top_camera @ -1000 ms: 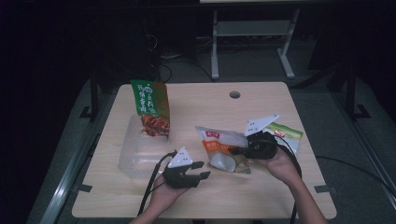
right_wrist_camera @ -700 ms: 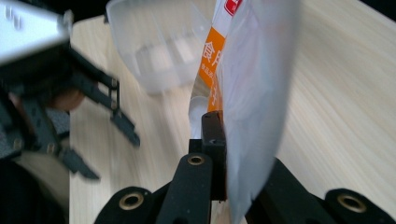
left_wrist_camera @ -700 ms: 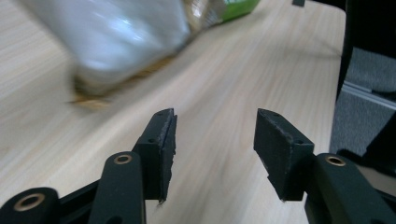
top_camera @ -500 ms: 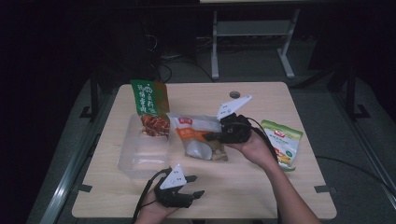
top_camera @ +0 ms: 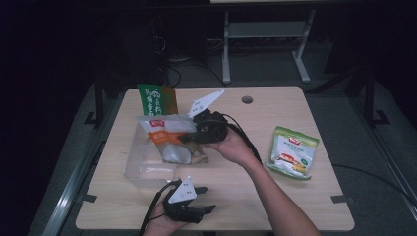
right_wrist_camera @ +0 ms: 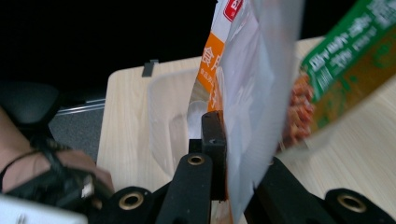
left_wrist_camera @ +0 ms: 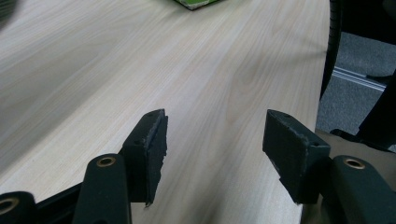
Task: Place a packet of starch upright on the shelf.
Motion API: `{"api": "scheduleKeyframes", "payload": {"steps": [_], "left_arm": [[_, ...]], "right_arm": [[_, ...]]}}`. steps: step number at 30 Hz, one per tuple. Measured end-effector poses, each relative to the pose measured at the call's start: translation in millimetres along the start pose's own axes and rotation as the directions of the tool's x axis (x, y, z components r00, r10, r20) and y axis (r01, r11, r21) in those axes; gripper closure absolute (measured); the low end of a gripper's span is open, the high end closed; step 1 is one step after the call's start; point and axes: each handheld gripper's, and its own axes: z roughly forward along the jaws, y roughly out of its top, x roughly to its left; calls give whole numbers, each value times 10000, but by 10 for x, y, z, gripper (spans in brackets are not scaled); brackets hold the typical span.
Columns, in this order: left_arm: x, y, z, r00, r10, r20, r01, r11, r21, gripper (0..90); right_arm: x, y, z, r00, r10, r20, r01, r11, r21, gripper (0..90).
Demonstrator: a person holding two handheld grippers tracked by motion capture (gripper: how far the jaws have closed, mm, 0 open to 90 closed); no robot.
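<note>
From above, the right gripper holds a clear snack bag over the clear box, at nine o'clock from the hand. The left gripper sits at six o'clock on the tabletop.

In the left gripper view, its jaws have just been opening, with nothing between.

In the right gripper view, the jaws pinch the bag's edge.

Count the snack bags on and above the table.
3: white-orange bag held over the clear bin; green-orange bag standing behind the bin; green-white bag flat at right. None seems hidden.
</note>
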Motion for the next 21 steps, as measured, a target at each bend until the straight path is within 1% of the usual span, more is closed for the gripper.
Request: {"api": "scheduleKeyframes", "payload": {"steps": [1, 2, 6, 9, 10, 11, 14, 19, 21], "left_arm": [[-3, -1, 0, 10000, 26, 2, -26, 10000, 11, 392], [-12, -6, 4, 10000, 19, 18, -19, 10000, -11, 392], [-19, -14, 12, 10000, 4, 73, -4, 10000, 22, 390], [-21, -21, 29, 9999, 61, 145, -63, 9999, 117, 389], [-21, -21, 29, 9999, 61, 145, -63, 9999, 117, 390], [-21, -21, 32, 9998, 70, 171, -72, 9999, 152, 390], [-35, -19, 35, 9998, 43, 219, -46, 9999, 128, 389], [-48, -22, 28, 9996, 170, 237, -174, 9997, 166, 389], [-60, -24, 31, 9995, 132, 294, -138, 9997, 189, 388]], "right_arm": [[0, 0, 0, 10000, 0, 0, 0, 10000, 0, 899], [3, 56, 80, 9999, -124, -112, 123, 9999, -37, 899], [14, 137, 237, 9995, -45, -313, 41, 9999, -132, 899], [19, 202, 369, 9990, -108, -443, 104, 9999, -96, 899], [19, 202, 369, 9990, -108, -443, 104, 9999, -96, 899], [34, 241, 452, 9985, -80, -539, 74, 9999, -118, 899], [44, 288, 572, 9974, -139, -711, 129, 9998, -139, 899], [65, 324, 766, 9940, -227, -1069, 214, 9997, -138, 899], [75, 323, 844, 9923, -202, -1223, 184, 9997, -157, 899]]}}
